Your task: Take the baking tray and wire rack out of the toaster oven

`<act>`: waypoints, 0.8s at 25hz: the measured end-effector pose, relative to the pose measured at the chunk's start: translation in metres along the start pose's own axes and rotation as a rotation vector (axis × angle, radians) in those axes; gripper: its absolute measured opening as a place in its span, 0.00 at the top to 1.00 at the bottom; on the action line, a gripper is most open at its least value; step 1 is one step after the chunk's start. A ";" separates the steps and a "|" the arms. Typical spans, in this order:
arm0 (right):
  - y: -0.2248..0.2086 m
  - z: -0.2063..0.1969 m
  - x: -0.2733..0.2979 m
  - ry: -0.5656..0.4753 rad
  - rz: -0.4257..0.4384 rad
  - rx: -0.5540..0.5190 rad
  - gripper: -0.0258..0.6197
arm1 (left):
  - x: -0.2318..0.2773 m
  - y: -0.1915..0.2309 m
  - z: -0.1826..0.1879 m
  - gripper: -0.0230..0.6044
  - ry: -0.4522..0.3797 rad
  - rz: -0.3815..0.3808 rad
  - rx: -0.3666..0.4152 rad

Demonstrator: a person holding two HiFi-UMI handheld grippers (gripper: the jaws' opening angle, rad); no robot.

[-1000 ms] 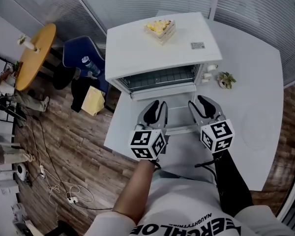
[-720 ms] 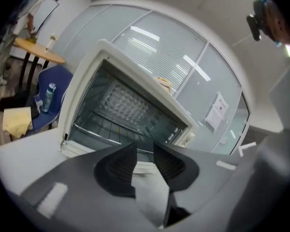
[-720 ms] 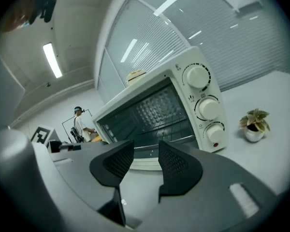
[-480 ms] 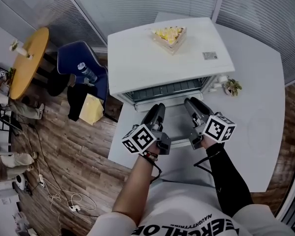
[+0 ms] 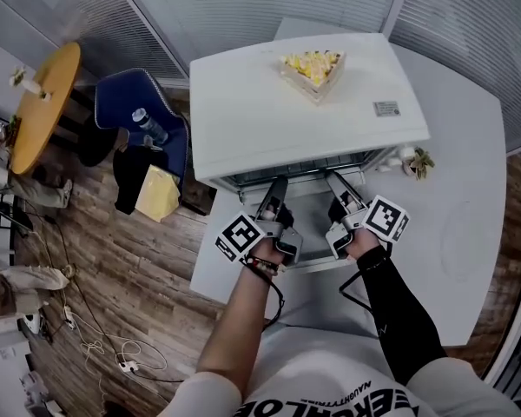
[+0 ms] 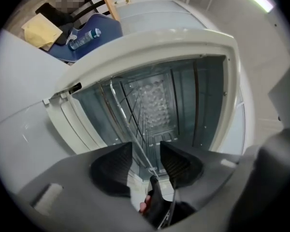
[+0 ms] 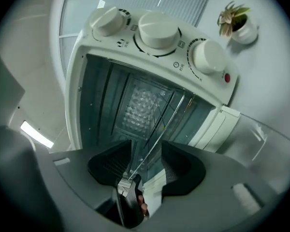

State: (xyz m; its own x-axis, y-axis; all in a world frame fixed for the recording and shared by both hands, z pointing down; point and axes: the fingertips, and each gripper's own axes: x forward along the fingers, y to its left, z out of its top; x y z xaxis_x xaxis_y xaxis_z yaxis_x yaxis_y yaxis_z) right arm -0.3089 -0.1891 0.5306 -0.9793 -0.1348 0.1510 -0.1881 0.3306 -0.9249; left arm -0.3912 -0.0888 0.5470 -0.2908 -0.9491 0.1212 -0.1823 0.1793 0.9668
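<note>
The white toaster oven (image 5: 304, 102) stands on the white table (image 5: 456, 233) with its door (image 5: 311, 226) folded down. Both grippers reach level into its mouth, side by side. In the left gripper view the wire rack (image 6: 130, 114) runs out of the cavity, and its front rod passes between the jaws of my left gripper (image 6: 146, 150). Those jaws have just been opening and do not press the rod. My right gripper (image 7: 147, 149) has likewise been opening, with the rack (image 7: 171, 111) edge between its jaws, untouched. I cannot make out a baking tray.
A cake slice (image 5: 313, 66) sits on the oven's top. Three knobs (image 7: 159, 29) line the oven's right side, next to a small potted plant (image 5: 417, 162). Left of the table are a blue chair (image 5: 143, 102) with a bottle and a round yellow table (image 5: 39, 102).
Both grippers have moved forward over the open door into the oven mouth and rolled, so their marker cubes now face outward. Their jaws stand wider apart.
</note>
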 end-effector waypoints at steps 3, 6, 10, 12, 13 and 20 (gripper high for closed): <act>-0.005 0.001 0.011 0.002 -0.002 0.033 0.69 | 0.006 0.010 0.004 0.64 -0.001 0.009 -0.021; -0.009 0.004 0.020 0.006 -0.007 0.043 0.69 | 0.012 0.015 0.011 0.64 -0.021 -0.001 -0.053; -0.013 0.009 0.032 0.009 -0.021 0.051 0.69 | 0.020 0.016 0.020 0.64 -0.044 -0.001 -0.055; -0.014 0.011 0.040 0.013 -0.009 0.055 0.69 | 0.026 0.018 0.023 0.64 -0.047 -0.011 -0.062; -0.014 0.011 0.043 0.017 0.000 0.055 0.69 | 0.029 0.018 0.024 0.64 -0.050 -0.014 -0.066; -0.016 0.010 0.062 0.029 0.025 0.080 0.69 | 0.043 0.016 0.032 0.64 -0.065 -0.023 -0.074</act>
State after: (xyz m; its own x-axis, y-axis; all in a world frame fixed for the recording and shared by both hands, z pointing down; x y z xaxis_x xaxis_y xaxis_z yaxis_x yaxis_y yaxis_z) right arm -0.3654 -0.2125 0.5513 -0.9856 -0.0996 0.1367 -0.1582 0.2574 -0.9533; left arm -0.4368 -0.1186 0.5611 -0.3485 -0.9334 0.0860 -0.1200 0.1354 0.9835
